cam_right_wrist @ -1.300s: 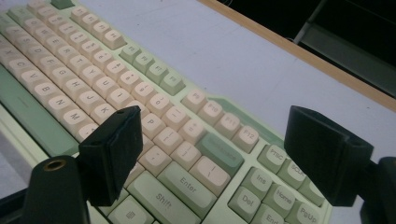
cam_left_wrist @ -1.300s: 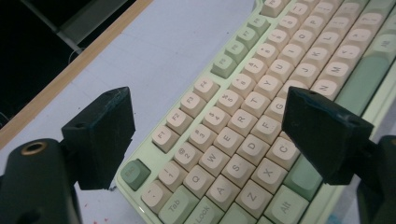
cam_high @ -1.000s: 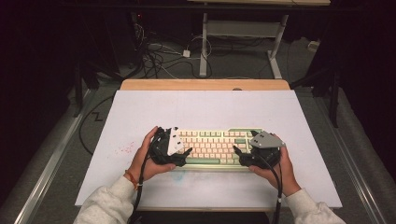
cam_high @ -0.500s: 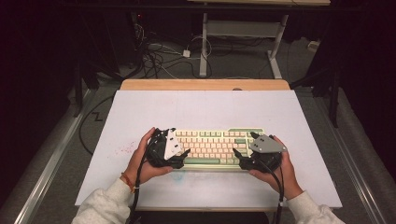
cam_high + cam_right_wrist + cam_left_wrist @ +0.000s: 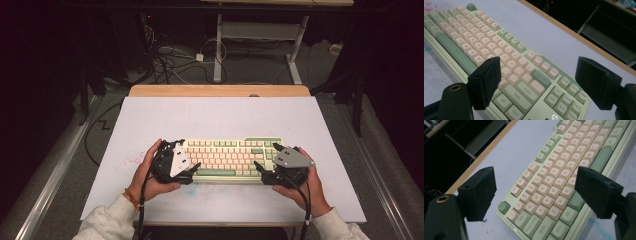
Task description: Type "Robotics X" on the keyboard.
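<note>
A cream and green keyboard lies flat on the white table top, near the person's side. My left gripper is at its left end, open, with one jaw past the far edge and the other at the near edge. In the left gripper view the keyboard lies between and below the wide-apart jaws of the left gripper. My right gripper straddles the right end the same way, open. The right gripper view shows the keyboard under the right gripper. I cannot tell whether the jaws touch it.
A wooden strip runs along the table's far edge. Beyond it stand a metal desk frame and loose cables on the floor. Faint red specks and a blue smudge mark the table near the keyboard.
Both hands have drifted very slightly toward the person. The keyboard has stayed in place and both grippers have stayed open.
</note>
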`<state>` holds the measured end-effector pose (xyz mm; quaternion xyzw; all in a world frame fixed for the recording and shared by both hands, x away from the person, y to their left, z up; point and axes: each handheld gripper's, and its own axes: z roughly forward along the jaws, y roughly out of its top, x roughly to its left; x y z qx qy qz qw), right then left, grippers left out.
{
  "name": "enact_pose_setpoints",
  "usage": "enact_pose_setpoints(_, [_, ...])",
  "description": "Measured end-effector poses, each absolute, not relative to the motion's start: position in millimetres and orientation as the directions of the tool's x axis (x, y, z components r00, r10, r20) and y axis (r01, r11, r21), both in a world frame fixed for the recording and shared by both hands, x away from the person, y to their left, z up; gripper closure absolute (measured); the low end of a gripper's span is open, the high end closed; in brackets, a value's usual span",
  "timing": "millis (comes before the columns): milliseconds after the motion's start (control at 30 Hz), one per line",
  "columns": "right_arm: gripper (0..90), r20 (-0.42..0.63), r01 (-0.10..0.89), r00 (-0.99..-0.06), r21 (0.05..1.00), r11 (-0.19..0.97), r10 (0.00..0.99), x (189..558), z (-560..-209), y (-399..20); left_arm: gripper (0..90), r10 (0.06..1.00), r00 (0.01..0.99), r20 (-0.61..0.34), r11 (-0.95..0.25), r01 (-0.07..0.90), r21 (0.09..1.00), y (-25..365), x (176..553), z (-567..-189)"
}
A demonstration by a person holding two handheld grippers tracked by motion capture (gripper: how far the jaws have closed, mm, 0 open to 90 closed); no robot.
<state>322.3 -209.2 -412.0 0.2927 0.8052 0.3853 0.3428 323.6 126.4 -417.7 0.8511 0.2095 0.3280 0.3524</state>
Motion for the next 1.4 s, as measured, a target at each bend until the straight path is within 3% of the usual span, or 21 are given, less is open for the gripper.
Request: enact_pose_setpoints(1400, [21.0,-0.329,0.223,-0.536,0.833,0.506,0.777,304.6,-419.7,-259.2,16.1,0.591,0.687,0.423,-0.671,0.128,0.73,172.1,295.7,-435.2])
